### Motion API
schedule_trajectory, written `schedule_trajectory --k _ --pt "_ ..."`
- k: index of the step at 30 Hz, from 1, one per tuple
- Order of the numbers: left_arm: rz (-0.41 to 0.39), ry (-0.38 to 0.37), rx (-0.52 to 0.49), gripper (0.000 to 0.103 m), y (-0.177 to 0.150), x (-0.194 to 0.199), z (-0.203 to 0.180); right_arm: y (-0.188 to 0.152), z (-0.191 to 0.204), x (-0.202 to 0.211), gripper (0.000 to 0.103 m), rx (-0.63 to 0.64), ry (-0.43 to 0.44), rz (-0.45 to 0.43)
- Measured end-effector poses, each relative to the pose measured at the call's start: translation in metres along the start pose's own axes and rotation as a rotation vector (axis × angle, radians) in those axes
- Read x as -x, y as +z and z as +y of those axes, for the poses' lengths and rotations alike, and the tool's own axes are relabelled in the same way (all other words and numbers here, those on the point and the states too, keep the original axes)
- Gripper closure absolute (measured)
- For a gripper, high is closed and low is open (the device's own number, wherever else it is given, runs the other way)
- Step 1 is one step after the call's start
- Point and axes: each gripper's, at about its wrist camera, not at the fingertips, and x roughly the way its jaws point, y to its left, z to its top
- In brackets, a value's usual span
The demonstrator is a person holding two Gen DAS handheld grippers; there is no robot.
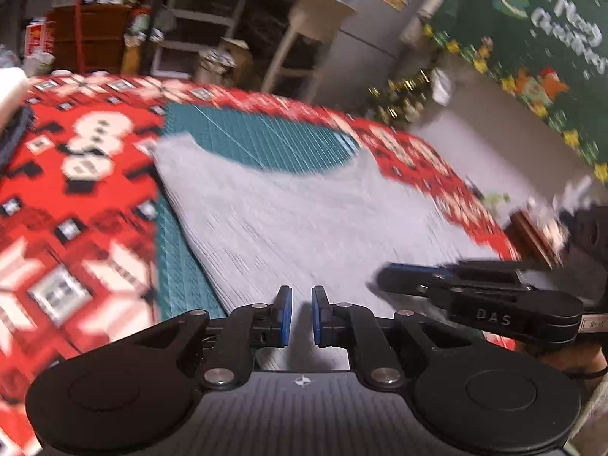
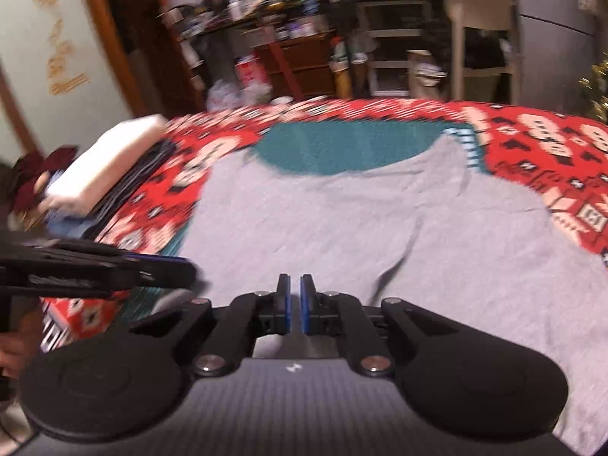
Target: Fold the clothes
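A light grey garment (image 1: pixel 296 220) lies spread flat over a teal cutting mat (image 1: pixel 262 140) on a table with a red Christmas cloth (image 1: pixel 76 190). It also shows in the right wrist view (image 2: pixel 361 220), with a crease running toward the near edge. My left gripper (image 1: pixel 302 317) hovers over the garment's near edge, jaws a narrow gap apart, holding nothing. My right gripper (image 2: pixel 295 304) is over the near part of the garment, jaws almost closed, nothing visible between them. Each gripper shows in the other's view: the right (image 1: pixel 383 277), the left (image 2: pixel 190 273).
A white folded stack (image 2: pixel 102 163) lies on dark items at the table's left edge. Beyond the table stand a beige stool (image 1: pixel 304 26), a wooden drawer unit (image 1: pixel 95 34) and cluttered shelves. A green Christmas banner (image 1: pixel 532 38) hangs on the right wall.
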Motion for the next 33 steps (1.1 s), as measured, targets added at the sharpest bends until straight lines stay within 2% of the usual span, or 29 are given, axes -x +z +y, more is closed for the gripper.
schedule_trajectory --k 7,11,14,18,22,23,25,28,29,33 --pt "0.002 0.043 -0.011 0.097 -0.011 0.006 0.003 -0.021 -0.006 0.019 0.101 0.004 -0.040 0.019" --pt "-0.005 0.041 -0.017 0.097 -0.009 0.011 -0.001 -0.025 -0.014 0.032 0.096 -0.007 -0.075 0.018" --pt "-0.035 0.000 -0.014 0.097 -0.004 0.015 -0.005 -0.017 -0.018 0.037 0.095 -0.036 -0.067 -0.021" --pt "-0.030 0.020 -0.019 0.097 0.004 0.000 -0.007 0.001 -0.014 0.021 0.094 -0.018 -0.049 -0.056" --pt "-0.018 0.046 -0.021 0.097 0.009 -0.014 -0.006 0.007 -0.017 -0.005 0.094 -0.014 -0.087 -0.024" --pt "-0.013 0.052 -0.017 0.097 0.008 -0.015 -0.004 0.004 -0.024 -0.006 0.100 -0.026 -0.102 -0.017" --pt "-0.012 0.048 -0.007 0.097 0.005 -0.012 0.001 -0.001 -0.039 0.000 0.101 -0.075 -0.090 -0.031" --pt "-0.015 0.038 0.019 0.097 0.003 -0.007 0.006 -0.004 -0.050 0.010 0.099 -0.076 -0.142 -0.036" --pt "-0.018 0.035 0.026 0.097 0.003 -0.005 0.006 -0.004 -0.052 0.013 0.095 -0.078 -0.150 -0.040" --pt "-0.037 0.014 0.030 0.097 0.007 -0.003 0.001 -0.001 -0.050 0.024 0.093 -0.109 -0.104 -0.074"
